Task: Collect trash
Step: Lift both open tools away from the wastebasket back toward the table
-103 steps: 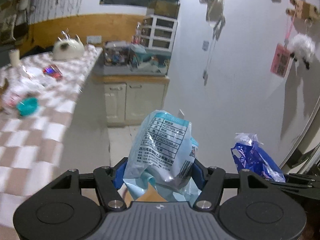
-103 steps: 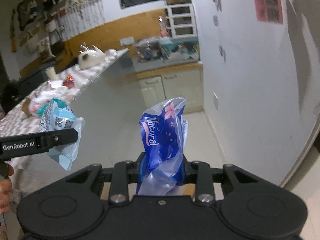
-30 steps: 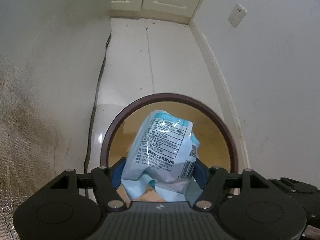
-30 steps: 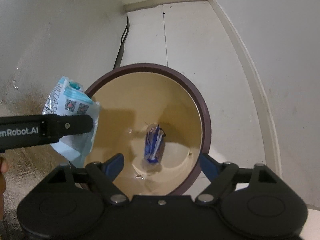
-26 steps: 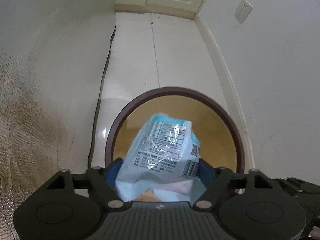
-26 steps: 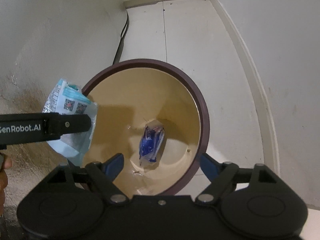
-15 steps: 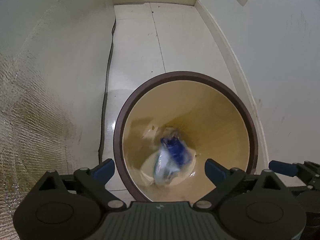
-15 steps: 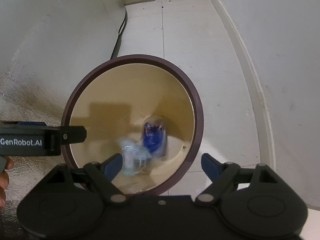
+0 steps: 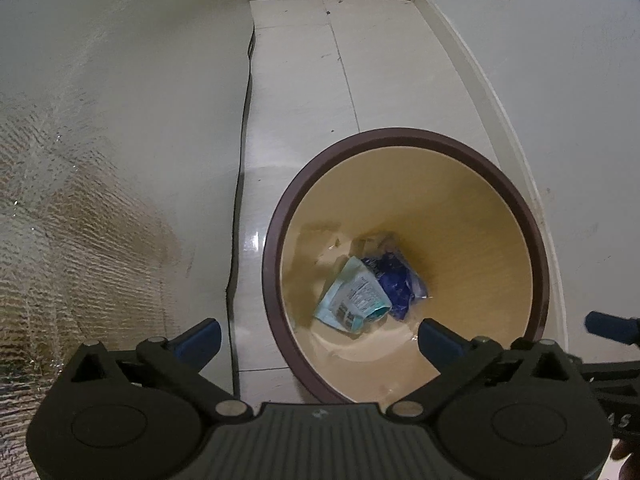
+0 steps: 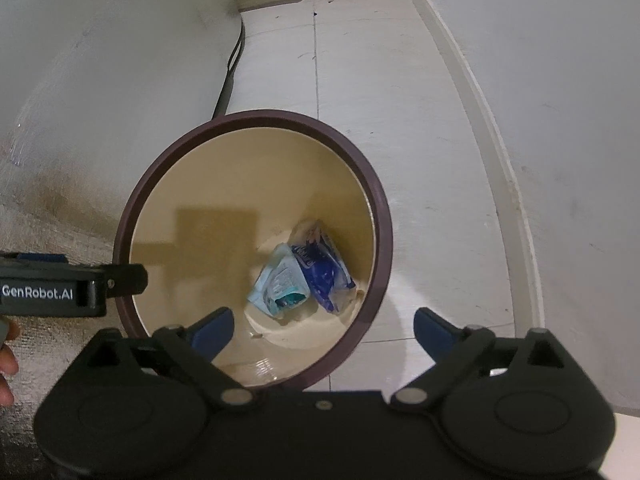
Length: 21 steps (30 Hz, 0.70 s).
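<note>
Both wrappers [image 9: 370,288] now in the bin [image 9: 536,240], grippers [image 9: 320,340] emptied, spread.

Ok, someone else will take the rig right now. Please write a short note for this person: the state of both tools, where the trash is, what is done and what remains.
Left tool: open, holds nothing, above the bin.
Right tool: open, holds nothing, also above the bin.
Bin: round, dark brown rim, beige inside, standing on the white tiled floor beside the wall.
Trash: the light blue packet and the dark blue wrapper lie side by side, touching, at the bottom of the bin.
Done: both pieces are in the bin.
Left: nothing more to collect shows in these views; look around for other trash before you stop.
</note>
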Each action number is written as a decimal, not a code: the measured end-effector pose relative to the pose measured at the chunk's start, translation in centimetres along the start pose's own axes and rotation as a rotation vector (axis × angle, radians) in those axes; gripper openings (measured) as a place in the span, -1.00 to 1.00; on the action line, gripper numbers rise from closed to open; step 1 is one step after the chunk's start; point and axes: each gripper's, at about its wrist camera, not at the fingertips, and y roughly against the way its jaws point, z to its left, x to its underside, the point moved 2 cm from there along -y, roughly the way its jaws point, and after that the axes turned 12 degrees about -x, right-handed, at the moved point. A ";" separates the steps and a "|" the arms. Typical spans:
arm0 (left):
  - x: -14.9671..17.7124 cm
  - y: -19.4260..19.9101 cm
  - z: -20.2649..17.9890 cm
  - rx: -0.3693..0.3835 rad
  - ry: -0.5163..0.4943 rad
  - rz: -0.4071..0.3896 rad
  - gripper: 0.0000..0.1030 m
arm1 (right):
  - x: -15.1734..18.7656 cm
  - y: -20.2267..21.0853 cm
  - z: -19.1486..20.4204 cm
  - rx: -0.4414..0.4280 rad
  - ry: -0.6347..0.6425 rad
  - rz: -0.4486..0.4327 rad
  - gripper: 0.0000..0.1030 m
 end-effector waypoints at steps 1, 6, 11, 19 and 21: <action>0.0 -0.1 0.3 0.000 -0.001 0.001 1.00 | 0.0 0.0 0.0 0.002 -0.004 -0.002 0.98; 0.2 0.2 0.2 -0.002 -0.017 0.003 1.00 | 0.1 0.5 -0.3 0.000 -0.012 -0.019 1.00; 0.5 1.0 0.5 -0.022 -0.023 0.009 1.00 | 0.2 1.3 -0.8 0.037 -0.025 -0.034 1.00; 1.7 3.6 1.2 -0.031 -0.024 -0.005 1.00 | 0.5 3.9 -0.9 0.085 -0.020 -0.075 1.00; 2.1 4.4 1.5 -0.039 -0.023 -0.007 1.00 | 0.6 4.7 -1.0 0.103 -0.021 -0.076 1.00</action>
